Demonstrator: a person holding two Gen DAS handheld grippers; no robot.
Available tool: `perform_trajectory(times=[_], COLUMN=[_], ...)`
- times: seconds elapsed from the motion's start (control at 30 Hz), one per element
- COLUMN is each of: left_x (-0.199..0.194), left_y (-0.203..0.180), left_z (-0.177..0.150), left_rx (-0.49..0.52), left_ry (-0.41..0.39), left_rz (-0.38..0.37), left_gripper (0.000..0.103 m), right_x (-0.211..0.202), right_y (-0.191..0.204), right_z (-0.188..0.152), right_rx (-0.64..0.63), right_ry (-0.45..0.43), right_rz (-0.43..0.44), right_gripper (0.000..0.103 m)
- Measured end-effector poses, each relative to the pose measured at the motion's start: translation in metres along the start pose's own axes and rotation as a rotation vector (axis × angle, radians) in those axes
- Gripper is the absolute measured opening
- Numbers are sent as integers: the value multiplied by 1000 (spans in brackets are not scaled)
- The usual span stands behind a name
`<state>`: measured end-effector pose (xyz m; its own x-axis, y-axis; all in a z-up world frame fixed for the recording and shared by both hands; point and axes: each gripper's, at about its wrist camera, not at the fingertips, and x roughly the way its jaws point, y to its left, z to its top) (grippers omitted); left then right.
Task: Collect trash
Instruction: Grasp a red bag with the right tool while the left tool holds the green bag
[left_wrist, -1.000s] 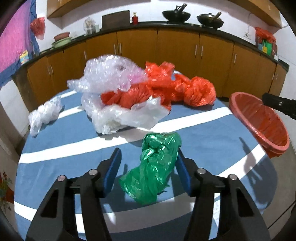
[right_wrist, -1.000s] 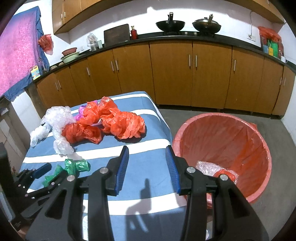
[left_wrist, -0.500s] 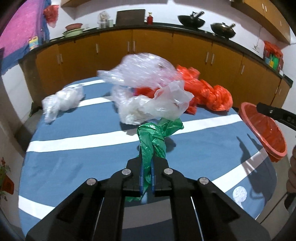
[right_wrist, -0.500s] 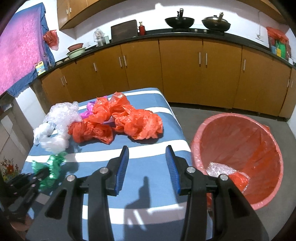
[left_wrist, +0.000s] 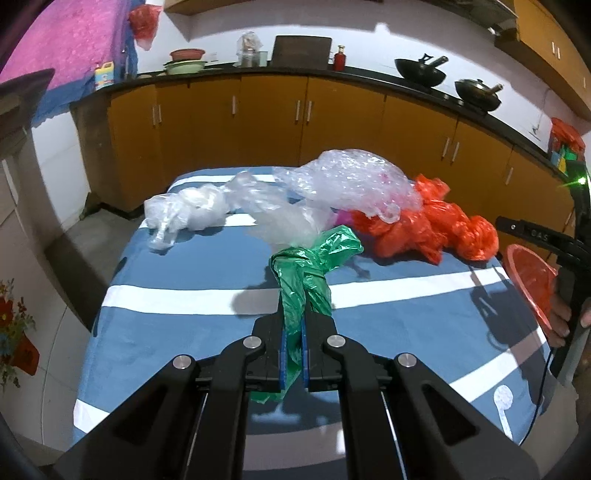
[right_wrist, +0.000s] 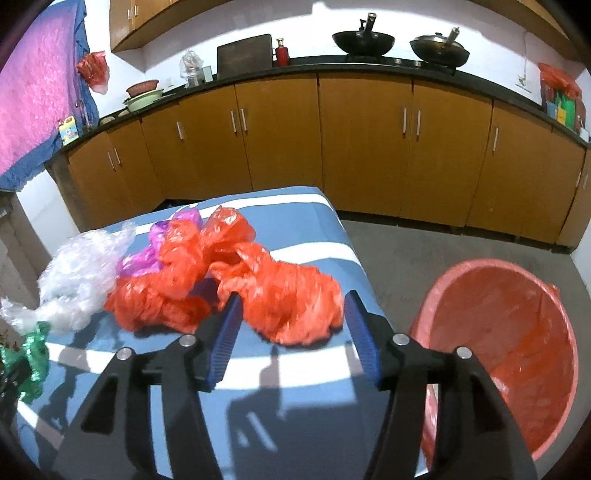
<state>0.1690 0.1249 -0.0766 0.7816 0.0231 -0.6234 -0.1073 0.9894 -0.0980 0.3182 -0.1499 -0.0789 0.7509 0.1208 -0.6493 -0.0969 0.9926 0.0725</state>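
- Left tool (left_wrist: 292, 349) is clamped tight on the green bag (left_wrist: 308, 273), lifted above the striped bench (left_wrist: 184, 295).
- Right tool (right_wrist: 291, 332) gapes wide, empty, framing the orange bags (right_wrist: 288, 302).
- Likely next: carry the green bag rightward to the red bin (right_wrist: 517, 354).
- Only the right view shows the bin's inside; the clear wrap (left_wrist: 354, 181) shows better on the left.

Green bag (left_wrist: 314, 266) crumpled, pinched upright above table; red bags (right_wrist: 288, 299) heaped nr red bin (right_wrist: 517, 354).
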Motion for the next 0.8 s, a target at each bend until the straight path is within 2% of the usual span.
perform_trajectory(times=[0.27,0.43,0.5,0.6,0.7,0.8], left_x=[9,12,12,12,12,11], left_y=[1,2,1,1,2,0], left_z=[2,0,0,-1,0,2], left_rx=[-12,-16,-15,-17,-25,-28], left_ry=[3,10,13,16,18,16], left_rz=[-8,-12,-12,-12,-15,-16], left_gripper=[5,5,5,5,5,5], right_x=[33,40,44,43,38,29], right_y=[5,8,9,8,7,4], right_z=[8,1,-1,-5,-8,-12], right_rx=[-20,-43,-48,-51,-58,-49], right_ry=[58,89,105,107,105,96], right_rz=[-4,-9,-10,-7,-4,-1], right_gripper=[65,64,46,32,21,17])
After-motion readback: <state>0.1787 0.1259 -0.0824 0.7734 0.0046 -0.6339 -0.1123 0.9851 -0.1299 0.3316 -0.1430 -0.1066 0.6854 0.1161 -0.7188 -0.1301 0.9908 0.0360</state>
